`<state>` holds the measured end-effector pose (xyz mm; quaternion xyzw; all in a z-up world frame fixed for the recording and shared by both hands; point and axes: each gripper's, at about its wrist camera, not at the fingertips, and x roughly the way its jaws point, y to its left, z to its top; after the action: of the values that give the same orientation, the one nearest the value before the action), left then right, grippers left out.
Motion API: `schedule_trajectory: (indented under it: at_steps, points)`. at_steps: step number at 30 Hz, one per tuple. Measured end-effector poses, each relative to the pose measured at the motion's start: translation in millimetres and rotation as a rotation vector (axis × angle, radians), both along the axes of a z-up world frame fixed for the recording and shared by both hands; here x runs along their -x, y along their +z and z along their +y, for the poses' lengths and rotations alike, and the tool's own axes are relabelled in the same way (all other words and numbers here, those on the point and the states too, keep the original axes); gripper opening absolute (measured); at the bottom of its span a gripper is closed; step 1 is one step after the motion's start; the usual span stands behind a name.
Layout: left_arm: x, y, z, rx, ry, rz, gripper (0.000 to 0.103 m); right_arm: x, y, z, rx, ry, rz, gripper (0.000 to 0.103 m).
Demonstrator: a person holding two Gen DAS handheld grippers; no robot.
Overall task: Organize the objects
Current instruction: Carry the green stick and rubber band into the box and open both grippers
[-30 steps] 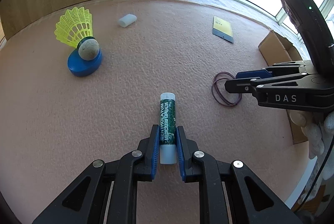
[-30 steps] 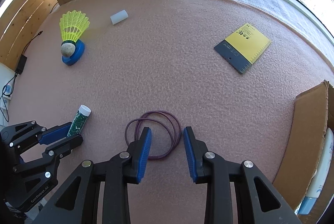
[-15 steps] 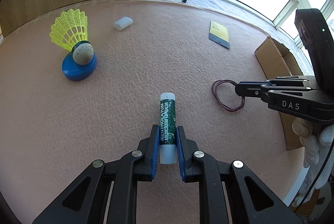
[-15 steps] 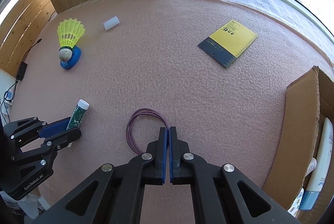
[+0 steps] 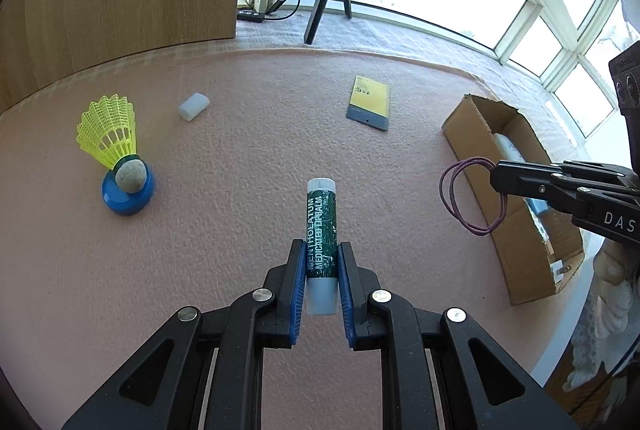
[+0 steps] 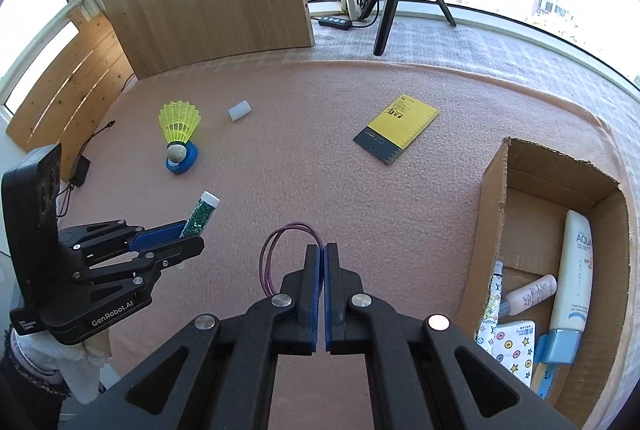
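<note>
The lip balm tube point(image 5: 321, 230), green with a pale cap at each end, sits low in the centre of the left wrist view, clamped between the blue pads of the left gripper point(image 5: 321, 270) and pointing away from it. At the right edge of that view the right gripper point(image 6: 322, 258) has its fingers pressed together on a purple rubber band point(image 5: 472, 193), whose loops hang in front of the open cardboard box point(image 5: 516, 197). In the right wrist view the box lies at the lower right and holds a sunscreen tube point(image 6: 570, 270) and a small bottle point(image 6: 528, 294). On the pink mat point(image 5: 240, 149), upper left, a yellow shuttlecock point(image 5: 110, 133) rests on a blue cap point(image 5: 128, 193). Near it lies a white cylinder point(image 5: 194, 105), and a yellow-and-grey card point(image 5: 370, 101) sits upper centre.
</note>
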<state>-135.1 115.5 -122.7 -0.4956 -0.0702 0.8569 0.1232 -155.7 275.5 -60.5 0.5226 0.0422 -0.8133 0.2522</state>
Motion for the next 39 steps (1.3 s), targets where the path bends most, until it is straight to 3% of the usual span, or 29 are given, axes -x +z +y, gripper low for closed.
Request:
schedule_trajectory:
  at_steps: [8,14,25,39]
  points:
    - [8.5,27.1,46.3,-0.011,-0.083,0.052,0.017,-18.1,36.6,59.7,0.045,-0.090,0.060,0.002]
    - [18.4,40.4,91.9,-0.018,-0.162,0.075,0.017,-35.6,47.6,109.3,0.048,-0.178,0.086,0.002]
    - [39.3,52.0,179.7,-0.021,-0.292,0.103,0.017,-54.7,42.9,185.6,0.035,-0.315,0.077,0.002]
    - [66.3,25.5,247.3,0.012,-0.339,0.053,0.017,-55.1,22.1,223.0,0.056,-0.362,0.030,0.002]
